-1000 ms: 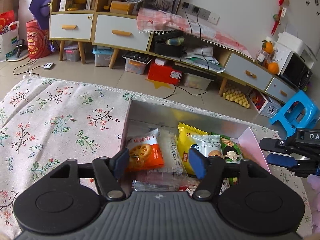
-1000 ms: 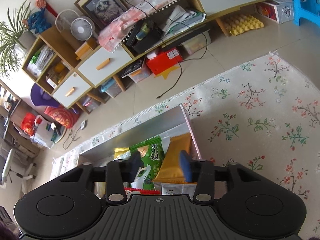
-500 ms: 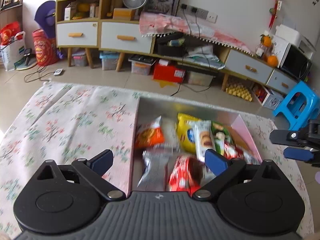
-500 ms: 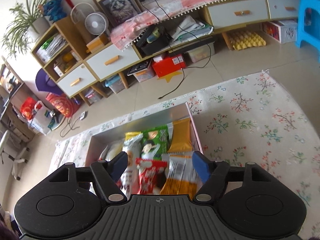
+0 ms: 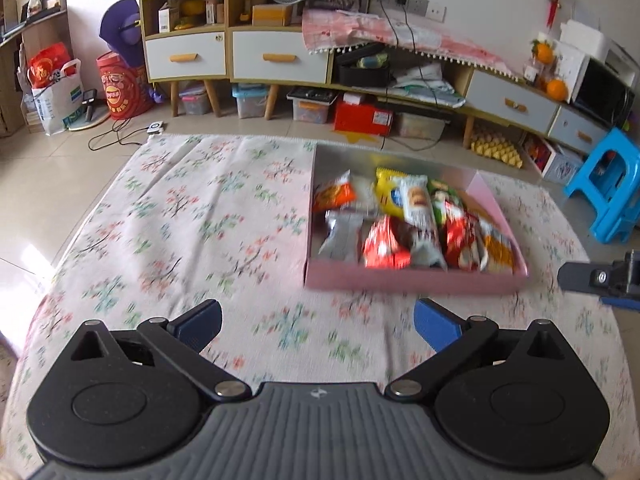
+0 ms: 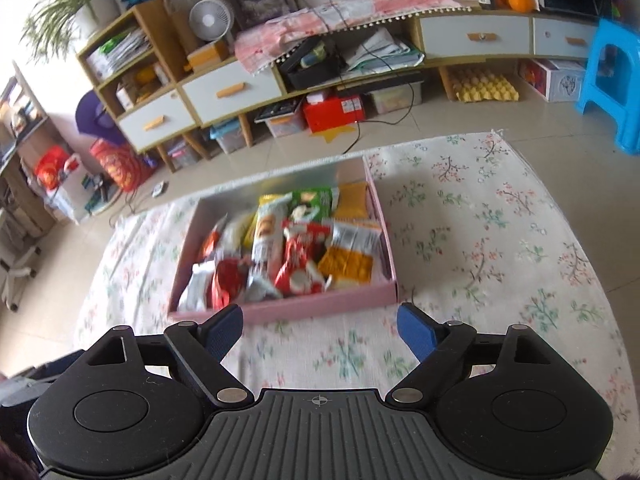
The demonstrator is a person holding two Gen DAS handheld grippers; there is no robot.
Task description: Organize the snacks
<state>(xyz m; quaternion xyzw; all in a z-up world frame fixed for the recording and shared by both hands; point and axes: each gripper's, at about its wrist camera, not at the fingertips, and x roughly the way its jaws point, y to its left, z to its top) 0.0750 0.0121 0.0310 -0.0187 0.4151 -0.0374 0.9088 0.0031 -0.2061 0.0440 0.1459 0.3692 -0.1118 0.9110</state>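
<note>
A pink box [image 5: 416,280] with a silver inside sits on the floral cloth and holds several snack packs [image 5: 400,220] in orange, yellow, white, red and silver wrappers. It also shows in the right wrist view [image 6: 320,306] with the snack packs [image 6: 296,248]. My left gripper [image 5: 316,322] is open and empty, above the cloth in front of the box. My right gripper [image 6: 320,330] is open and empty, just in front of the box's near wall. The right gripper's tip shows at the right edge of the left wrist view [image 5: 600,280].
The floral cloth [image 5: 192,220] covers the table around the box. Beyond the table edge are tiled floor, a low cabinet with drawers [image 5: 276,56], a red box [image 5: 362,118] and a blue stool [image 5: 612,184].
Both grippers have pulled back and up from over the box and opened wider. The whole box with the snacks inside is now in view in front of them.
</note>
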